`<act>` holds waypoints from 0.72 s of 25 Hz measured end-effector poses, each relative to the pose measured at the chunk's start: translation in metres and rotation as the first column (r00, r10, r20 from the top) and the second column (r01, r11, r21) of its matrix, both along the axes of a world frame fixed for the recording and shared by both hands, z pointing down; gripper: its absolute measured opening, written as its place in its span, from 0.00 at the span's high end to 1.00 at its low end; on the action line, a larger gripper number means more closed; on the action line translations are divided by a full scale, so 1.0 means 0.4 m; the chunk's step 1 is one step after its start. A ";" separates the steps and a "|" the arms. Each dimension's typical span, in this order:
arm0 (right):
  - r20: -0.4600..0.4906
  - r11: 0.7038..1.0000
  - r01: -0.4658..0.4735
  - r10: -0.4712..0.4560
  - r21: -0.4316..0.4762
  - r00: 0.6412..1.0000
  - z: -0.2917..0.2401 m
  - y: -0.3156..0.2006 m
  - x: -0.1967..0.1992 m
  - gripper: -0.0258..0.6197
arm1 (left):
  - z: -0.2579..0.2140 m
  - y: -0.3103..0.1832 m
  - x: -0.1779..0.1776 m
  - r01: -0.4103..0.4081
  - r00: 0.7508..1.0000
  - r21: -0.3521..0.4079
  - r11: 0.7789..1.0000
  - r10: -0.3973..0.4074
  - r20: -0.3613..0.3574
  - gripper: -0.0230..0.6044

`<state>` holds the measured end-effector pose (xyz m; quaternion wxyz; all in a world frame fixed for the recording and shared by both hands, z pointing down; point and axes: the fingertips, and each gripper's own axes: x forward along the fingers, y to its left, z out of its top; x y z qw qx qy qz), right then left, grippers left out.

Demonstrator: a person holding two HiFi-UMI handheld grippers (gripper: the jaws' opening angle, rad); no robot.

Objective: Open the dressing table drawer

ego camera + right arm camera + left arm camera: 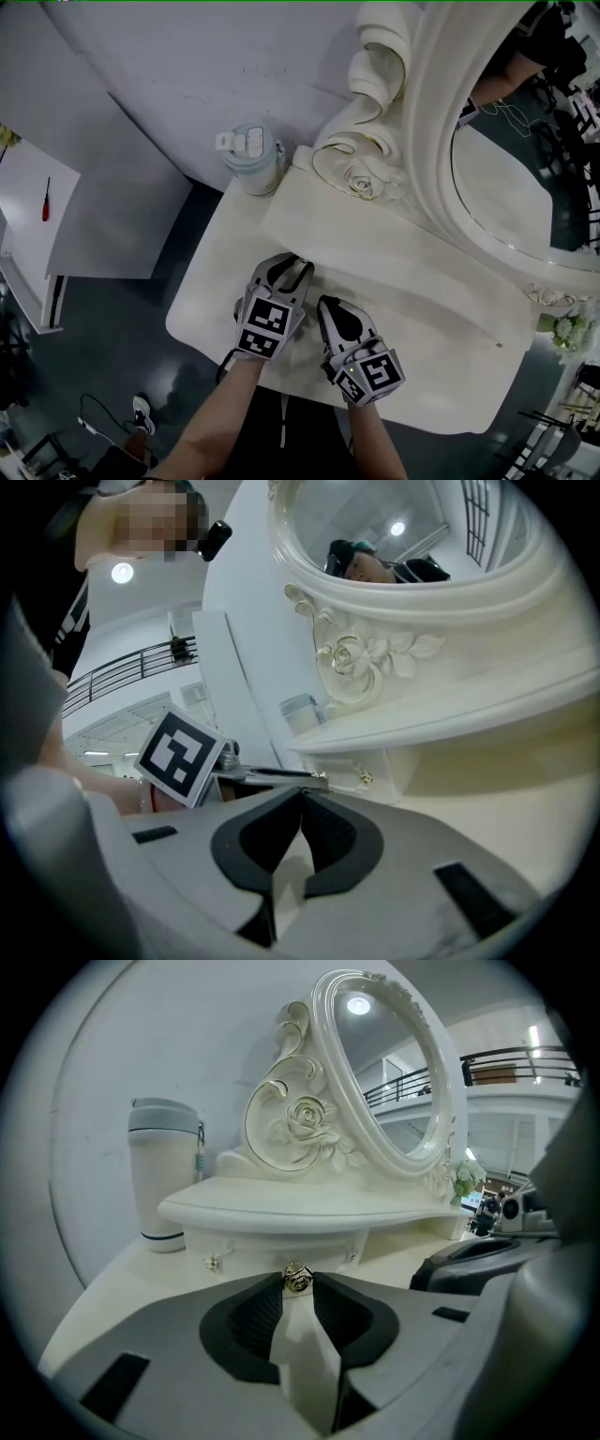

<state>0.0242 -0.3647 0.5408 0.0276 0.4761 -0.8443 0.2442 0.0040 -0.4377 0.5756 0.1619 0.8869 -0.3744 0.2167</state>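
Observation:
The dressing table's small drawer point(267, 1245) sits under the raised shelf point(309, 1208), beside the oval mirror point(389, 1072). Its gold knob point(298, 1279) lies right at the tips of my left gripper point(298, 1283), and both pads touch it. In the head view the left gripper point(298, 266) reaches in under the shelf edge. My right gripper point(323, 305) rests just to its right over the tabletop, jaws shut and empty, tips meeting in its own view point(302, 793). The left gripper's marker cube point(180, 754) shows in the right gripper view.
A pale lidded tumbler point(253, 157) stands at the tabletop's back left corner point(164, 1176). A second small knob point(212, 1262) is left of the held one. A white side table point(28, 234) with a red screwdriver point(45, 199) stands far left. Flowers point(570, 330) sit at the right.

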 end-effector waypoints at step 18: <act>-0.005 1.000 -0.012 0.012 -0.009 1.000 0.010 0.024 -0.008 0.95 | 0.001 0.029 -0.017 -0.007 1.000 -0.025 1.000 0.007 -0.027 0.80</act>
